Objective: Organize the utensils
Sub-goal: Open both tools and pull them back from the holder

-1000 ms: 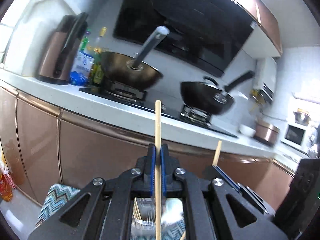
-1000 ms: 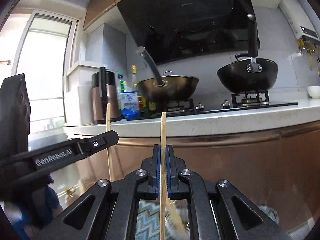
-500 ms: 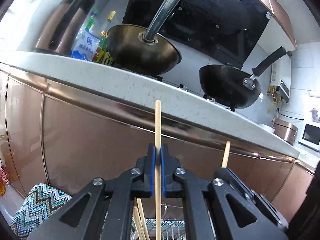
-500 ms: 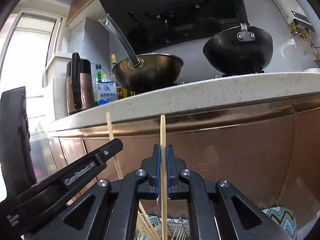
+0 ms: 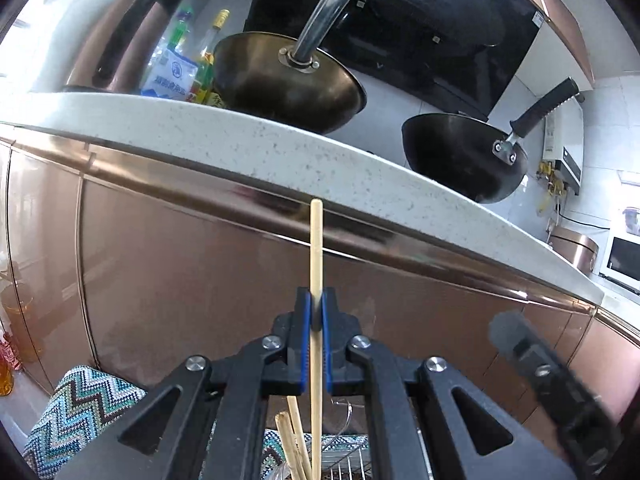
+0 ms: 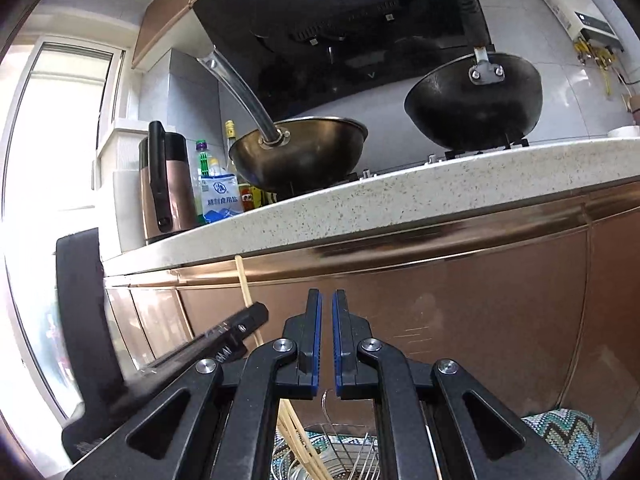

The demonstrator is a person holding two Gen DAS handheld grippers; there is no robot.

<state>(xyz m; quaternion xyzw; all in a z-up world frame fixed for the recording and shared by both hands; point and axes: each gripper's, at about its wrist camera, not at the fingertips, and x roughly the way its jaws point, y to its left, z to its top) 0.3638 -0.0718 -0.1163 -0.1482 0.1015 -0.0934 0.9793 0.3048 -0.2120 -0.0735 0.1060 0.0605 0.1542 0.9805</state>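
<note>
While the left gripper is clamping an upright chopstick, the right gripper is standing narrowly parted, seemingly above a wire basket.

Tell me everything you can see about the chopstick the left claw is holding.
The chopstick is a plain, pale wooden stick, straight and slender with a blunt top end. It stands upright, pinched between the blue pads of the left claw, rising above them before the copper cabinet front. Its lower part runs down toward the wire basket, beside other chopsticks; its bottom is out of view.
</note>
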